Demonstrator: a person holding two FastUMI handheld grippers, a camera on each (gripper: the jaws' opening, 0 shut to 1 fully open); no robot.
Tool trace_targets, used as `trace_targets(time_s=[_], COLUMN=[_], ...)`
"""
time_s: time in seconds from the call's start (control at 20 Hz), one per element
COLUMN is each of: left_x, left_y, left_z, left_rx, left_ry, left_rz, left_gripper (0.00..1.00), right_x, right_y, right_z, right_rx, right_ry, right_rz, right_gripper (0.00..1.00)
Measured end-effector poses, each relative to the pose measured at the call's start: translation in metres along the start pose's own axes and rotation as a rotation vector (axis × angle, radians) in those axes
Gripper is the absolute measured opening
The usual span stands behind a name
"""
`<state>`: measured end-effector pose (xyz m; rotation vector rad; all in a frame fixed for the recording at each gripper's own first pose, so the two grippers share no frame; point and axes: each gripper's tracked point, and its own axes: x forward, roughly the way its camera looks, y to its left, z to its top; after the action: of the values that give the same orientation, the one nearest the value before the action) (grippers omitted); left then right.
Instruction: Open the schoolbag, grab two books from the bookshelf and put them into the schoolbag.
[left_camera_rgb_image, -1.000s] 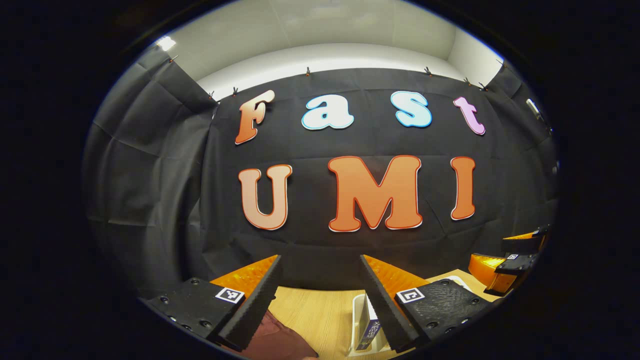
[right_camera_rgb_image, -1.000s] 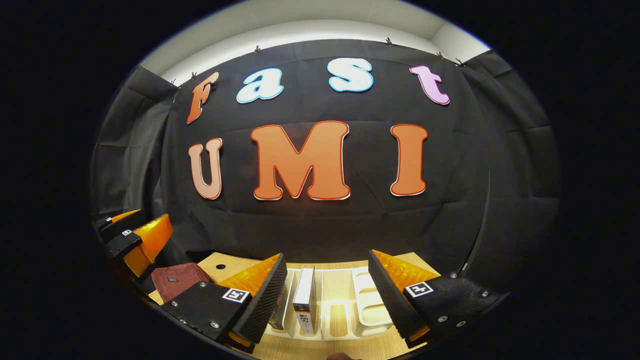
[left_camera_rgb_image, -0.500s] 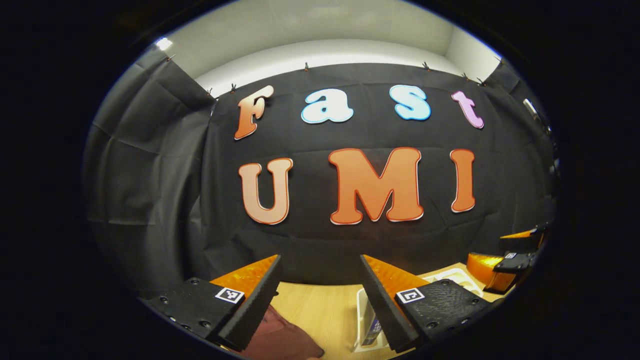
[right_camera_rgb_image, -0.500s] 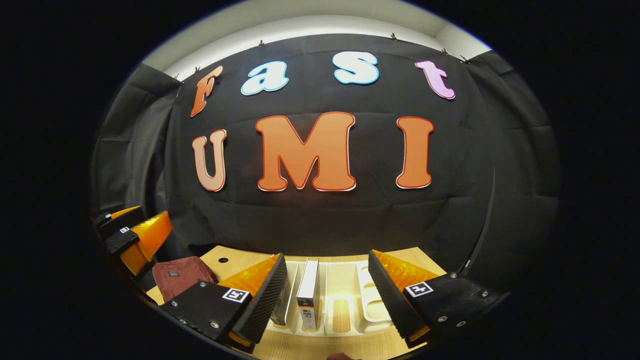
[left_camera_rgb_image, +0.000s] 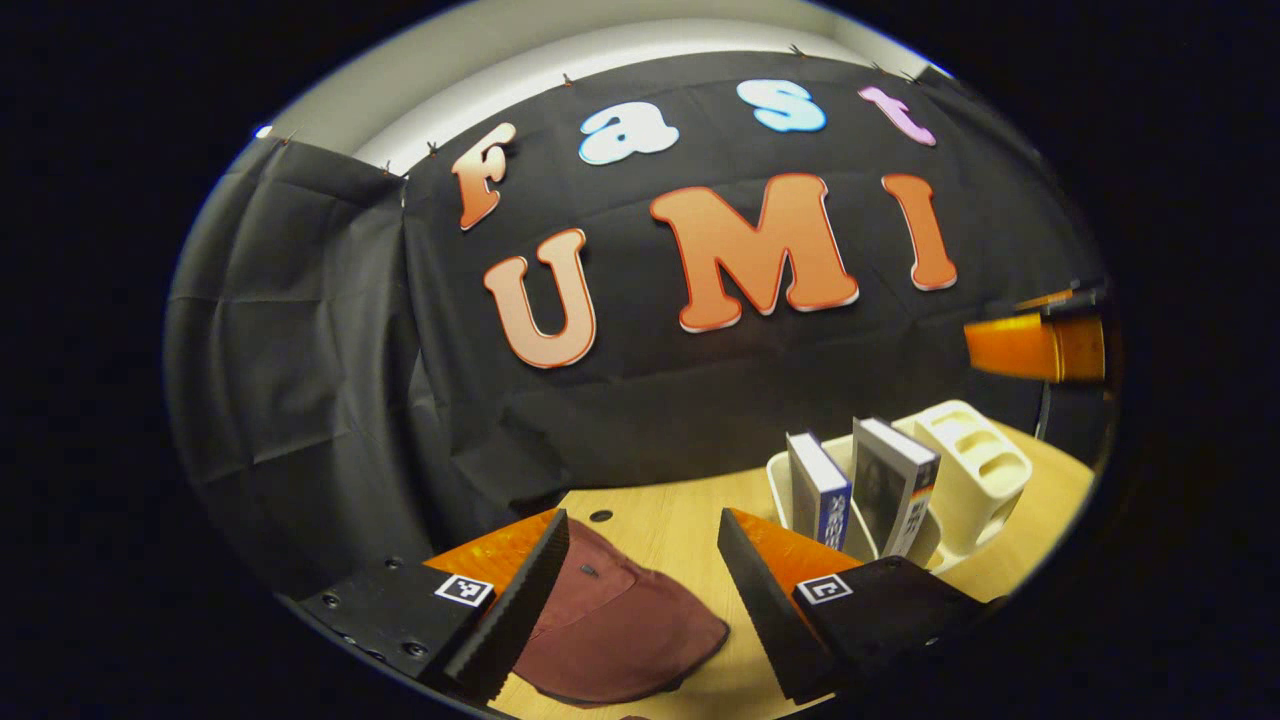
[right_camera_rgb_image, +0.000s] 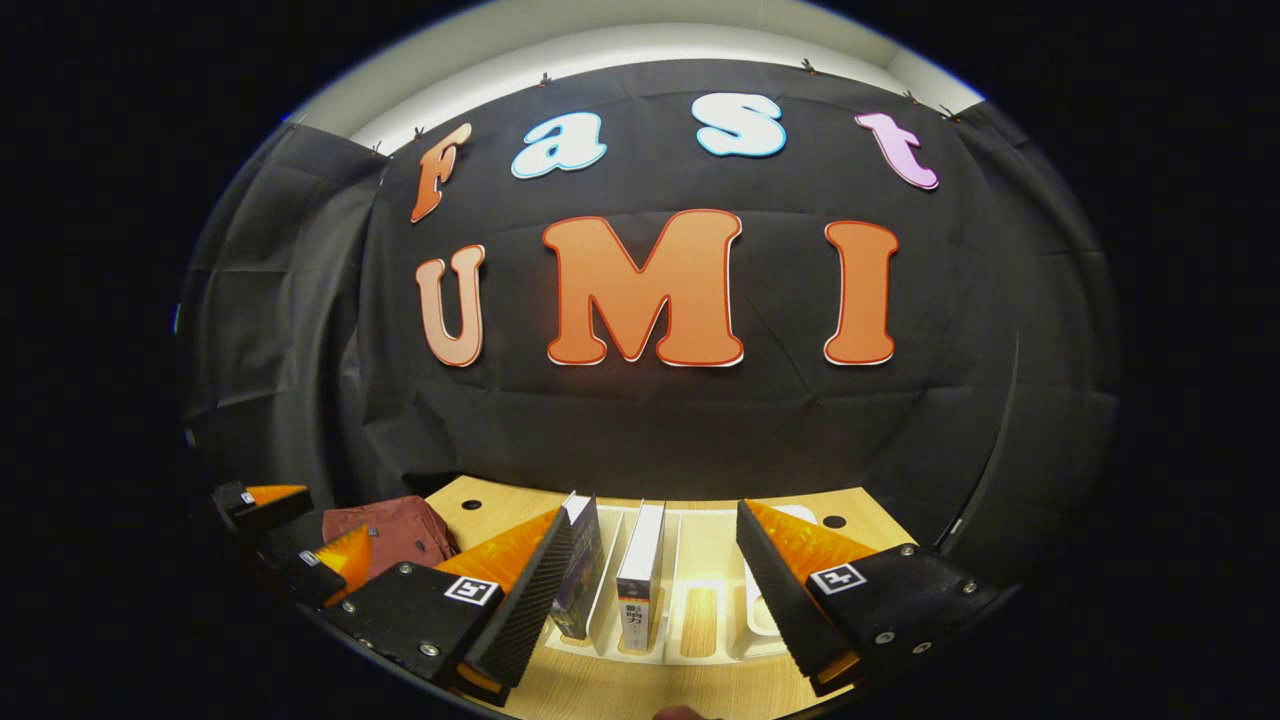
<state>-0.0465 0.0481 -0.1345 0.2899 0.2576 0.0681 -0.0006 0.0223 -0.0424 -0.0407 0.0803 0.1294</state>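
L tool (left_camera_rgb_image: 640, 570) spread wide, nothing btwn its fingers, held above the wooden table (left_camera_rgb_image: 665, 525). Just beyond and below it lies the maroon schoolbag (left_camera_rgb_image: 620, 630), flat on the table, flap closed as far as visible. To the right of the bag stands the white bookshelf (left_camera_rgb_image: 975, 470), a slotted rack on the table; two books upright in it side by side: blue-spined book (left_camera_rgb_image: 822, 485) and, next to it, dark-cover book (left_camera_rgb_image: 893, 485). R tool seen far right at the view's edge (left_camera_rgb_image: 1040, 345), up above the rack.

R gripper view: R tool (right_camera_rgb_image: 655, 575) also spread, empty, facing the bookshelf (right_camera_rgb_image: 700, 610) head-on. Blue-spined book (right_camera_rgb_image: 582, 565) sits close by its left finger, can't tell if touching; white-spined book (right_camera_rgb_image: 640, 575) in the next slot, apart from both fingers. Schoolbag (right_camera_rgb_image: 395, 535) off to the left on the table (right_camera_rgb_image: 480, 510), L tool (right_camera_rgb_image: 300, 545) next to it.
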Motion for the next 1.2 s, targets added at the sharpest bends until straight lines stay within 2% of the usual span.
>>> trace_targets(time_s=[0.25, 0.45, 0.6, 0.75, 1.0, 1.15, 1.2], left_x=[0.012, 0.024, 0.025, 0.033, 0.048, 0.050, 0.052], left_y=[-0.026, -0.044, -0.050, -0.044, -0.033, -0.016, -0.016], left_z=[-0.072, -0.121, -0.163, -0.189, -0.224, -0.241, -0.244], left_rx=[0.163, 0.295, 0.377, 0.463, 0.549, 0.625, 0.633], left_ry=[0.143, 0.229, 0.324, 0.373, 0.434, 0.475, 0.480], left_rz=[-0.002, -0.037, -0.050, -0.038, -0.022, -0.008, -0.008], left_gripper=[0.95, 0.96, 0.97, 0.97, 0.97, 0.93, 0.85], right_x=[-0.004, -0.007, -0.009, -0.011, -0.013, -0.014, -0.014], right_y=[-0.011, -0.024, -0.036, -0.052, -0.074, -0.081, -0.082], right_z=[-0.014, -0.021, -0.023, -0.027, -0.039, -0.045, -0.047], right_rx=[0.010, 0.020, 0.026, 0.030, 0.056, 0.067, 0.069], right_ry=[0.025, 0.029, 0.029, 0.028, 0.054, 0.063, 0.069], right_rz=[0.035, 0.038, 0.028, 0.002, -0.038, -0.053, -0.055], right_gripper=[0.97, 0.97, 0.97, 0.97, 0.97, 0.97, 0.97])
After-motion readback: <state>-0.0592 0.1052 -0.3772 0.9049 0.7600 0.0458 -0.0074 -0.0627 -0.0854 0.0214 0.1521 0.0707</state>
